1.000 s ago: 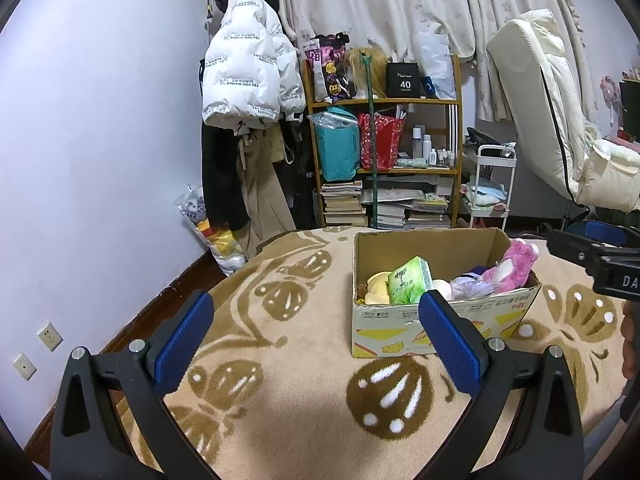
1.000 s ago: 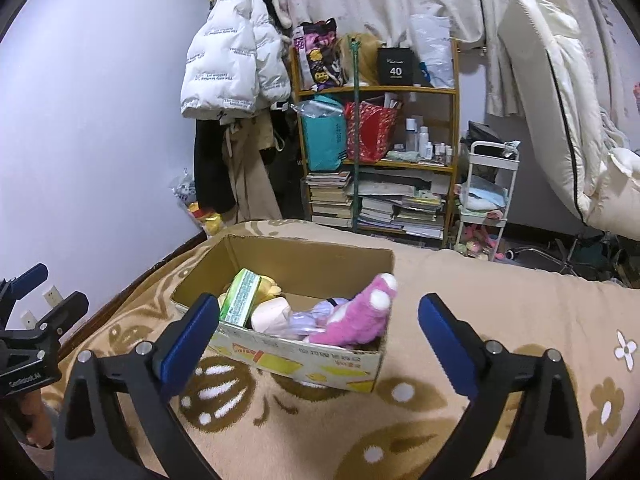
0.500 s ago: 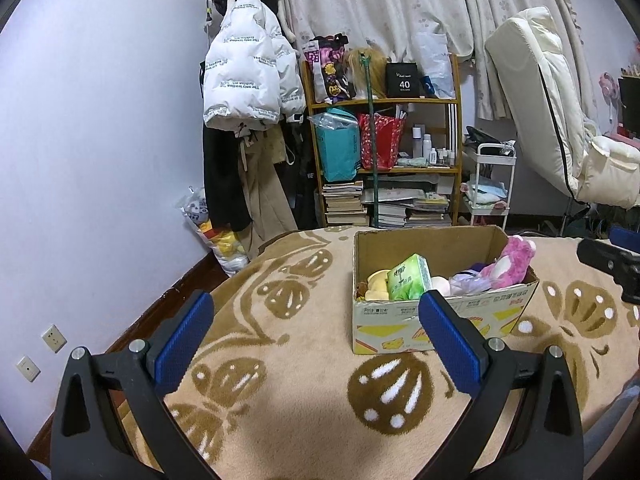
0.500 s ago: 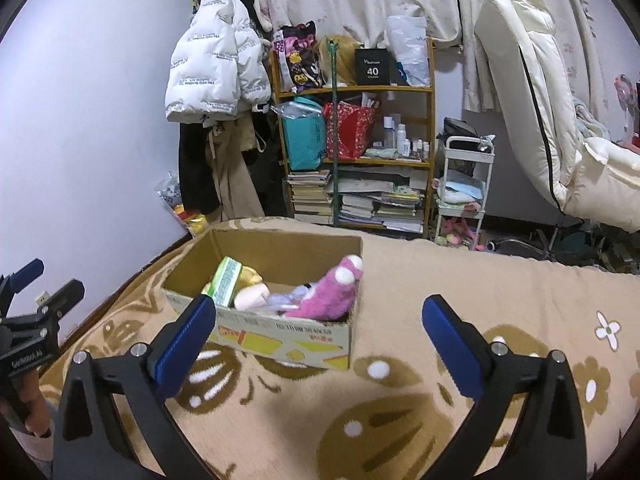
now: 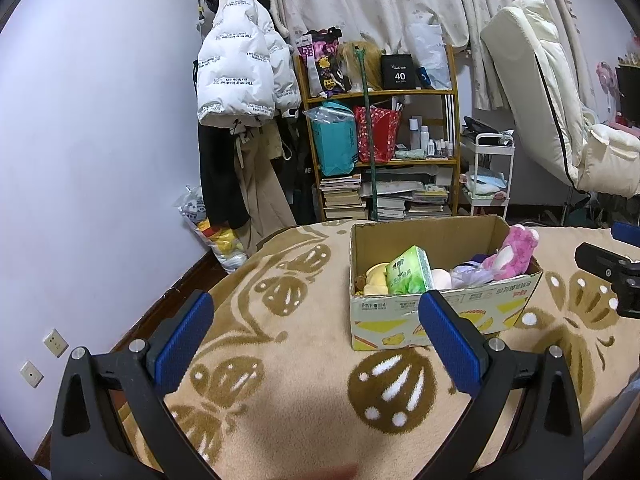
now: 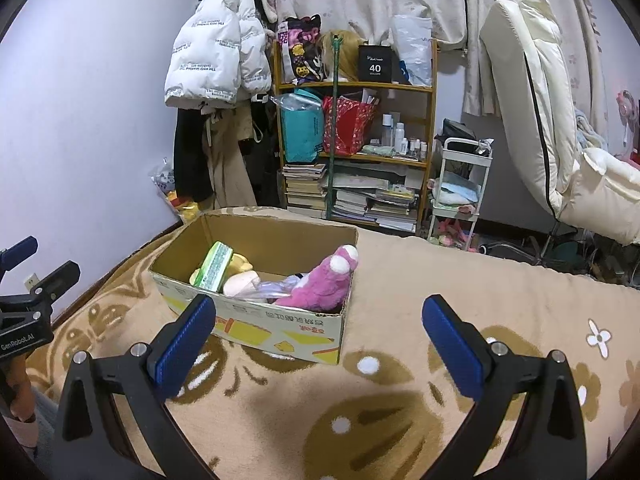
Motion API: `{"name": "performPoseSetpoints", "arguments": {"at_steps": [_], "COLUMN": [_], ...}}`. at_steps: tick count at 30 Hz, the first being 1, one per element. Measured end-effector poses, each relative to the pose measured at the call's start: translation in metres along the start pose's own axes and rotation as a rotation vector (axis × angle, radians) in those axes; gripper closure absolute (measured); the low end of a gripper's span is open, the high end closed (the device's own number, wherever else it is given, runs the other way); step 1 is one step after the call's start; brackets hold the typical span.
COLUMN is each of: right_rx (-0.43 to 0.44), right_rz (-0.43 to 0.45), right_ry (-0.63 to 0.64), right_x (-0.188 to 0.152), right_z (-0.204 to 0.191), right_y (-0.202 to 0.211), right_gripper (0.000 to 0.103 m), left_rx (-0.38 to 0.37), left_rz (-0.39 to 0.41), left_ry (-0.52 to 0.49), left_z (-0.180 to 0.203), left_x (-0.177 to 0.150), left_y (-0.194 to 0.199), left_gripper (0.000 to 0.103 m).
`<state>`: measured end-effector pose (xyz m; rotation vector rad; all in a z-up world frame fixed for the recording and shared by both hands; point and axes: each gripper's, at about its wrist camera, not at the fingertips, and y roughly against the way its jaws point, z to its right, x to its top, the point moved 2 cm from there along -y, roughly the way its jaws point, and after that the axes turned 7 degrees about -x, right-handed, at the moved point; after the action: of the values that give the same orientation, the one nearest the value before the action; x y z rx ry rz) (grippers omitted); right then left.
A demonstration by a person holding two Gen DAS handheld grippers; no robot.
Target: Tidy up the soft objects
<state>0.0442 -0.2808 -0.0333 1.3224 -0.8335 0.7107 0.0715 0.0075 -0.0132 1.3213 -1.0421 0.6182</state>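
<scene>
An open cardboard box sits on a beige blanket with brown patterns. Inside lie a pink plush toy, a green tissue pack, a yellow plush and a pale pink soft ball. My left gripper is open and empty, held back from the box's near left side. My right gripper is open and empty, in front of the box's right corner.
A wooden shelf with books, bags and bottles stands against the far wall. Coats hang to its left. A white cart and a cream recliner stand on the right. The blanket stretches right of the box.
Both grippers have drawn back from the box. In the right wrist view the box slid left and looks further off. In the left wrist view the other gripper retreated toward the right edge.
</scene>
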Motion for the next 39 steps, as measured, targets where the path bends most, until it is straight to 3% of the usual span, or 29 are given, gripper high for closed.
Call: {"name": "performPoseSetpoints", "arguments": {"at_steps": [39], "right_rx": [-0.007], "right_rz": [-0.011], "right_ry": [-0.034], "right_x": [-0.001], "right_z": [0.012], "right_y": [-0.007], "right_gripper": [0.000], "left_rx": [0.003], "left_rz": [-0.004], "left_ry": [0.010], "left_z": [-0.002], "left_x": [-0.001], "left_y": [-0.004], "left_gripper": [0.002]}}
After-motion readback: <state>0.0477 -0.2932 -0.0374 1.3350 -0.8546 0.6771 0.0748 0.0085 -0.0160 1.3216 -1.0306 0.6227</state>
